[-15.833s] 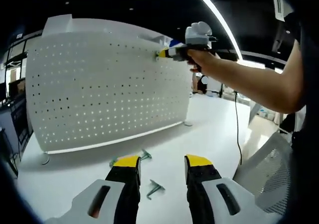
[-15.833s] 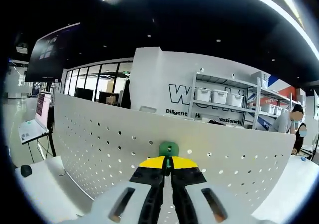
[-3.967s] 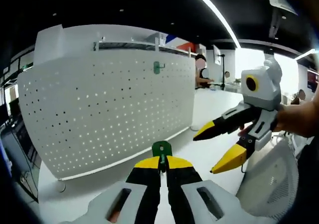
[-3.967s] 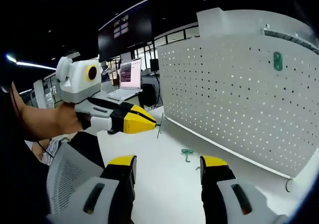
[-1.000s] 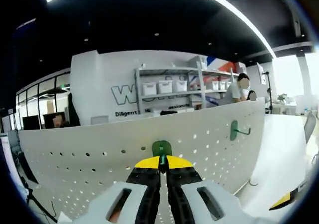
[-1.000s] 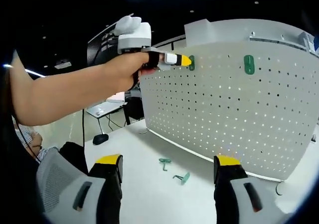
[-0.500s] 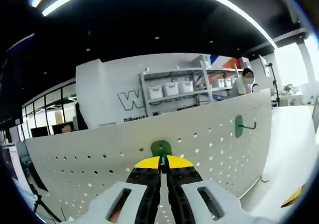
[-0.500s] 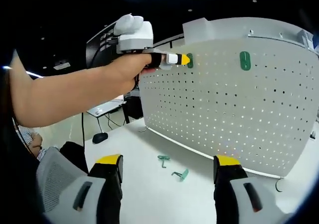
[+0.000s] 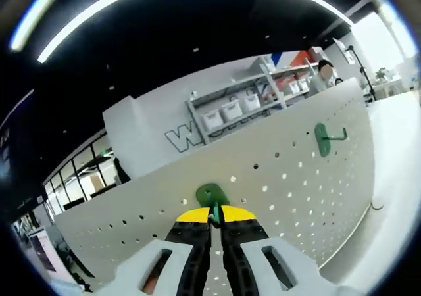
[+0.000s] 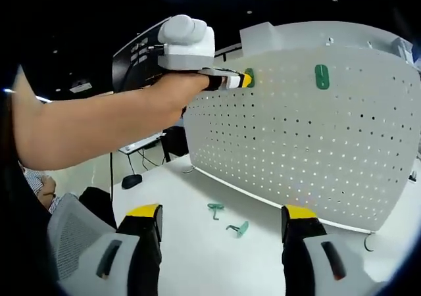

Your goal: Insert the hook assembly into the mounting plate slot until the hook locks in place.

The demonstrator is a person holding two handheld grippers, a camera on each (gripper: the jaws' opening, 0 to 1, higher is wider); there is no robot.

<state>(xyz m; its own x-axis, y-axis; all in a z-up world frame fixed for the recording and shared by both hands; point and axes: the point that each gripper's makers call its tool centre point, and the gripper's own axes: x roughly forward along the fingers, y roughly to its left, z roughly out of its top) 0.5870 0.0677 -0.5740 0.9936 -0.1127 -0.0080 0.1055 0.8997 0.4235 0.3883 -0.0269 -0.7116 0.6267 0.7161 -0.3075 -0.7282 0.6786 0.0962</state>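
- Left gripper view: my left gripper [image 9: 212, 215] is pinching a green hook [image 9: 210, 196] between its yellow tips, jaws squeezed nearly together on it.
- The hook is sitting right against the white pegboard [image 9: 289, 177], near its top edge at about 12 o'clock from the jaws; I cannot tell whether it is seated in the holes.
- A second green hook [image 9: 324, 138] is hanging on the pegboard toward 2 o'clock, its prong sticking out to the right.
- Behind the board, shelves with white bins [image 9: 233, 110] are showing at 1 o'clock.
- Right gripper view: my right gripper [image 10: 220, 223] is hovering with its jaws spread wide, holding nothing.
- The left gripper [image 10: 242, 80] is reaching in from 10 o'clock, held by a hand [image 10: 174, 89], its tips pressing the green hook [image 10: 250, 77] to the top of the pegboard [image 10: 309, 145].
- The second hook [image 10: 321, 76] is hanging on the board at 1 o'clock.
- Two spare green hooks [image 10: 227, 218] are lying on the white table [image 10: 197, 243] between my jaws, near the board's foot.
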